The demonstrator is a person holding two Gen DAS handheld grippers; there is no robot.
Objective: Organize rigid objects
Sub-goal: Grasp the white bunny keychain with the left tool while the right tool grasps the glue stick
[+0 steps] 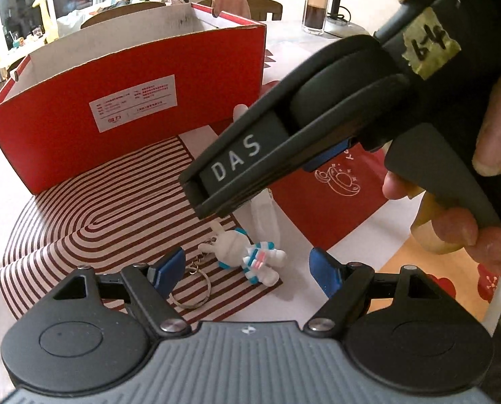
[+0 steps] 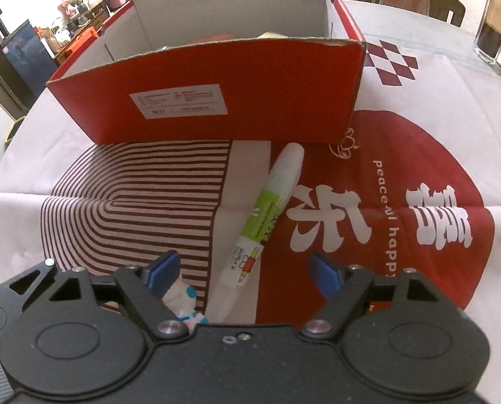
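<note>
A small white and blue astronaut keychain (image 1: 247, 256) with a metal ring (image 1: 191, 294) lies on the striped part of the cloth. My left gripper (image 1: 247, 271) stands open around it, and the blue pads are not touching it. A white marker with a green label (image 2: 270, 208) lies on the cloth, pointing toward the red cardboard box (image 2: 216, 101). My right gripper (image 2: 245, 271) stands open over the marker's near end, pads apart from it. The astronaut (image 2: 183, 299) shows beside its left finger. In the left wrist view, the right tool's black housing (image 1: 284, 128), held by a hand (image 1: 486, 229), hides most of the marker.
The open-topped red box (image 1: 126, 101) stands just behind both objects. A red and white patterned cloth (image 2: 435, 155) covers the table. A glass jar with dark contents (image 2: 494, 30) stands at the back right, near a lamp base (image 1: 344, 27). Chairs stand beyond the table.
</note>
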